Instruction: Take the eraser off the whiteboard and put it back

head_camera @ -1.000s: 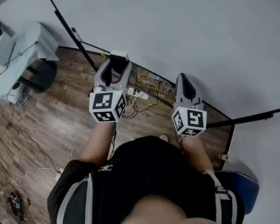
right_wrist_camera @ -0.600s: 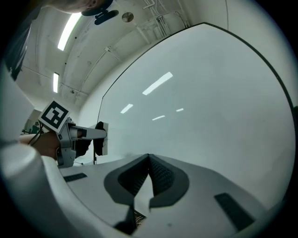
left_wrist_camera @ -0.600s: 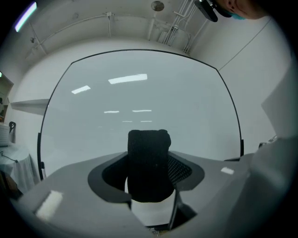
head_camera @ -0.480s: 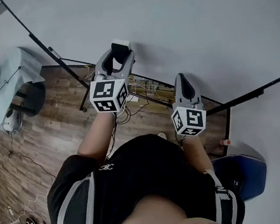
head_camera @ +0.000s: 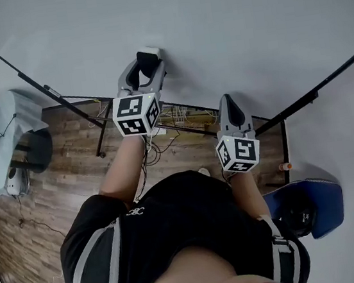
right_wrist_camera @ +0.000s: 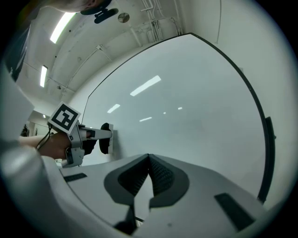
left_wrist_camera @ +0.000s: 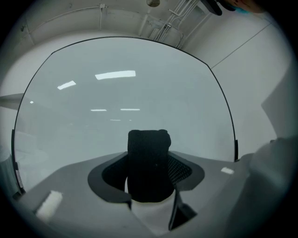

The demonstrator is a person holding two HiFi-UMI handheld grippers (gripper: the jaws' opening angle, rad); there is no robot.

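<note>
In the head view the whiteboard (head_camera: 246, 25) fills the upper half. My left gripper (head_camera: 147, 64) points level at it and is shut on the eraser (head_camera: 148, 52), a white block with a black felt face. In the left gripper view the eraser (left_wrist_camera: 149, 148) stands upright between the jaws of the left gripper (left_wrist_camera: 149, 169), in front of the whiteboard (left_wrist_camera: 139, 83). From the right gripper view, the eraser (right_wrist_camera: 109, 138) looks pressed to the whiteboard (right_wrist_camera: 195, 107). My right gripper (head_camera: 230, 103) is shut on nothing, a little off the board; its right gripper view shows the gripper (right_wrist_camera: 149, 160) with tips together.
Black stand bars (head_camera: 61, 98) cross below the board, with a tangle of cables (head_camera: 180, 114) on the wooden floor behind them. A covered table (head_camera: 6, 121) stands at the left. A blue seat (head_camera: 308, 207) with a dark object sits at the right, near a small orange thing (head_camera: 286, 166).
Both grippers have travelled sideways along the whiteboard, and the room at the left has slid out of view. The left gripper, still holding the eraser, now sits higher in the picture, at the board.
</note>
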